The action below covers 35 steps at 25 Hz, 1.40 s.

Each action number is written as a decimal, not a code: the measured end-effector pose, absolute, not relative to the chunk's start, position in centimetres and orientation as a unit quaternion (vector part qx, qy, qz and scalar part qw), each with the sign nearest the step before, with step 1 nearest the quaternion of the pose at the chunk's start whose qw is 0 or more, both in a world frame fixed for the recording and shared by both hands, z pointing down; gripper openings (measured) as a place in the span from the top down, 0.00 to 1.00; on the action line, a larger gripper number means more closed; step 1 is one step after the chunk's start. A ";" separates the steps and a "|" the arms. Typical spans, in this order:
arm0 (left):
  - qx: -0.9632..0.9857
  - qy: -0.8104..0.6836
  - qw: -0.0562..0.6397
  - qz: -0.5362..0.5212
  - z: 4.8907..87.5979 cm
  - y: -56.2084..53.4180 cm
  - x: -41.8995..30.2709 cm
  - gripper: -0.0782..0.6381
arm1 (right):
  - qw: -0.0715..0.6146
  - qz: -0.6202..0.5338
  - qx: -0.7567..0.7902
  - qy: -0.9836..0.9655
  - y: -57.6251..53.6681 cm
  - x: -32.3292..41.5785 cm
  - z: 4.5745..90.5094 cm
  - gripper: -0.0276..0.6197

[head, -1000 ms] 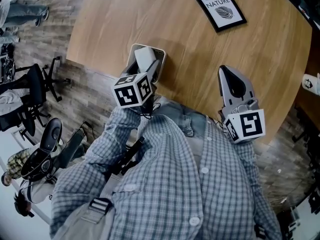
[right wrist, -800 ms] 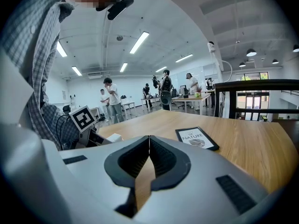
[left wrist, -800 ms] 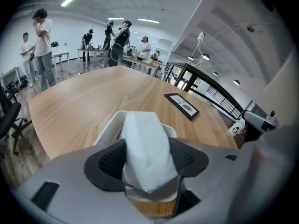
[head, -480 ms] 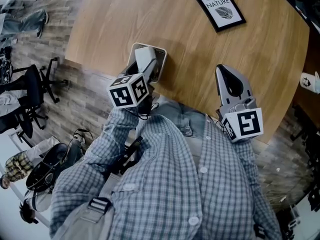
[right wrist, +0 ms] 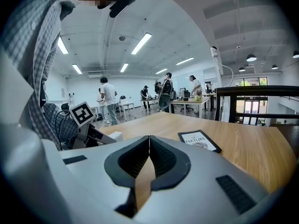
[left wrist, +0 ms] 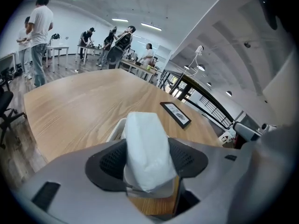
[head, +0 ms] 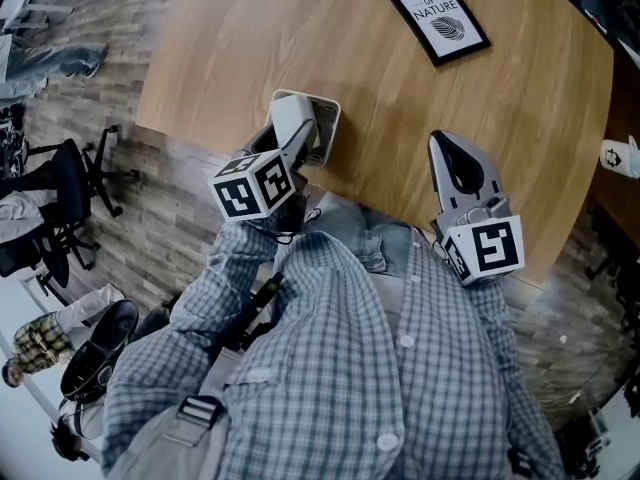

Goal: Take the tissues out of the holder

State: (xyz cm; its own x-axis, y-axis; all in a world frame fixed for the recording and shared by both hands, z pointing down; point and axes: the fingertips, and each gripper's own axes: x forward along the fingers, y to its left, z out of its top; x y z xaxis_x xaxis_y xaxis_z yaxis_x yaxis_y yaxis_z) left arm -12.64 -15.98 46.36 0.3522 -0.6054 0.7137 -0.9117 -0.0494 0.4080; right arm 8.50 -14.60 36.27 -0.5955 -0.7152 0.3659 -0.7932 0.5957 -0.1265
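A white tissue pack (head: pixel 289 118) (left wrist: pixel 145 141) stands up out of the white holder (head: pixel 326 126) (left wrist: pixel 116 128) near the round wooden table's left edge. My left gripper (head: pixel 296 136) (left wrist: pixel 148 154) reaches down over the holder. Its jaws have just been closing, and both dark pads now press on the sides of the pack. My right gripper (head: pixel 449 149) (right wrist: pixel 149 142) rests over the table's near edge to the right, shut with its tips meeting and nothing between them.
A black-framed picture (head: pixel 437 16) (left wrist: pixel 175 114) (right wrist: pixel 199 140) lies flat at the far side of the table (head: pixel 400 88). A small white object (head: pixel 621 158) stands off the right edge. Office chairs (head: pixel 60 183) and several people are on the floor to the left.
My left gripper has tilted a little, its marker cube shifting down and to the left, with the tissue pack still between its jaws. The right gripper has stayed put.
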 end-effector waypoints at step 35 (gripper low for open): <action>0.870 -0.377 0.313 0.047 33.1 -20.0 -5.1 0.50 | 0.109 0.097 0.501 -0.853 -15.5 9.4 33.9 0.94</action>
State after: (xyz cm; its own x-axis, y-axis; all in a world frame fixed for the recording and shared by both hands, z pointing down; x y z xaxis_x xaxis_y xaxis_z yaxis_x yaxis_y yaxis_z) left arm -5.07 -19.98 33.08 0.7111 -0.6271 0.3179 -0.6859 -0.5192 0.5100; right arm 9.44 -15.53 33.92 -0.4738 -0.8338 0.2833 -0.8762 0.4786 -0.0568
